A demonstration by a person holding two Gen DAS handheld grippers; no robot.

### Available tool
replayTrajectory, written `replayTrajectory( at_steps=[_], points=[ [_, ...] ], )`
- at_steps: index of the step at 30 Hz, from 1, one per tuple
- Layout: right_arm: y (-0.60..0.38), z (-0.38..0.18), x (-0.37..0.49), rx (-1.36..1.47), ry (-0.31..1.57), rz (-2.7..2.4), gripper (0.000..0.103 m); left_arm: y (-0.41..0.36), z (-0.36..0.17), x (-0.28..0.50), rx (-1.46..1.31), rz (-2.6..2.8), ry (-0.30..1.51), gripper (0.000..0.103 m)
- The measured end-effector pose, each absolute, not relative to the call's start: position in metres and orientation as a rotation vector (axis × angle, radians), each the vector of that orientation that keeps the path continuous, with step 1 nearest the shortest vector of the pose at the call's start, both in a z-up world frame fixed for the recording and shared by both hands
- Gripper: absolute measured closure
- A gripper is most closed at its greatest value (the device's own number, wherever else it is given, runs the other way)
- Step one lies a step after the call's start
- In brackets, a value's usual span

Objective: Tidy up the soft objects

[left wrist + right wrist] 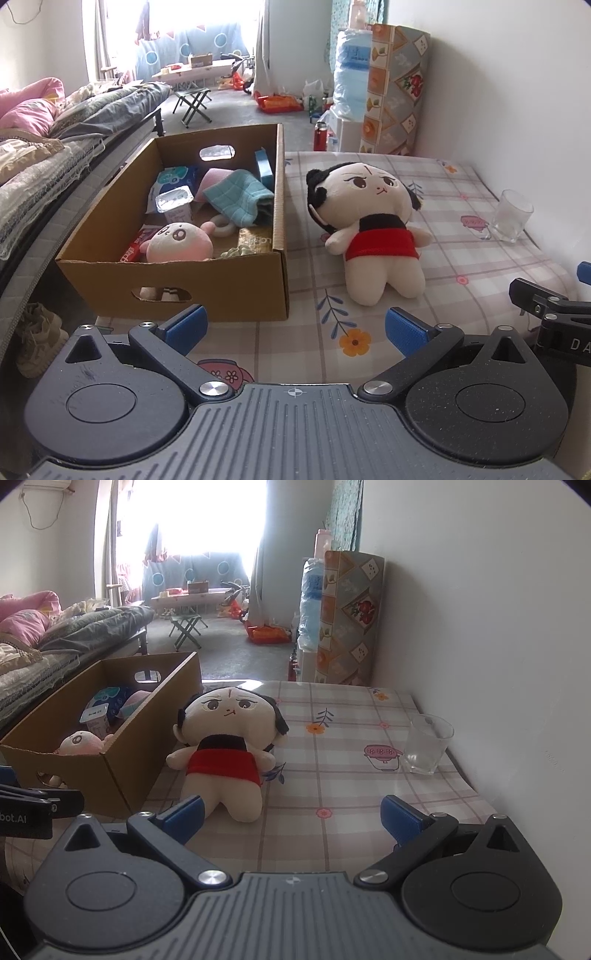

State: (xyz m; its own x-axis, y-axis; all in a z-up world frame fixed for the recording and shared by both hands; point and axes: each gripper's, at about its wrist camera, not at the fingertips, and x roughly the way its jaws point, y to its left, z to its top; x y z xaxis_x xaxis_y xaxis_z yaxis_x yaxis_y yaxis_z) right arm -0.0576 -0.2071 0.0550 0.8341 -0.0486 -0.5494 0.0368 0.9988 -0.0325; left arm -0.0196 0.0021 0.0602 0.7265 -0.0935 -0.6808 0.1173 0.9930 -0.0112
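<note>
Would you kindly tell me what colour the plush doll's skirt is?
Red, below a black top, on the cream plush doll lying beside the cardboard box; clearest in the left wrist view.

pink plush [180,242]: lower body behind box wall [173,280] | red packet [133,250]: mostly covered

Doll [373,232] lies between box [236,291] and glass [511,216]
</note>
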Motion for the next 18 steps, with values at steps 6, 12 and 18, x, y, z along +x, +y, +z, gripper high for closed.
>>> replayTrajectory(
  at_steps=[6, 12, 18],
  points=[
    [-0.2061, 0.0561, -0.0572, -0.024, 0.582, -0.046, 0.0, 0.0028, 0.0617, -0.0203, 0.036, -0.116, 0.743, 0.0],
    [-0.2046, 0.0575, -0.057, -0.03, 0.578, -0.043, 0.0, 0.0034, 0.0633, -0.02, 0.037, -0.116, 0.744, 0.0],
    [-0.2042, 0.0579, -0.058, -0.03, 0.578, -0.043, 0.0, 0.0055, 0.0627, -0.0203, 0.033, -0.112, 0.745, 0.0]
  ],
)
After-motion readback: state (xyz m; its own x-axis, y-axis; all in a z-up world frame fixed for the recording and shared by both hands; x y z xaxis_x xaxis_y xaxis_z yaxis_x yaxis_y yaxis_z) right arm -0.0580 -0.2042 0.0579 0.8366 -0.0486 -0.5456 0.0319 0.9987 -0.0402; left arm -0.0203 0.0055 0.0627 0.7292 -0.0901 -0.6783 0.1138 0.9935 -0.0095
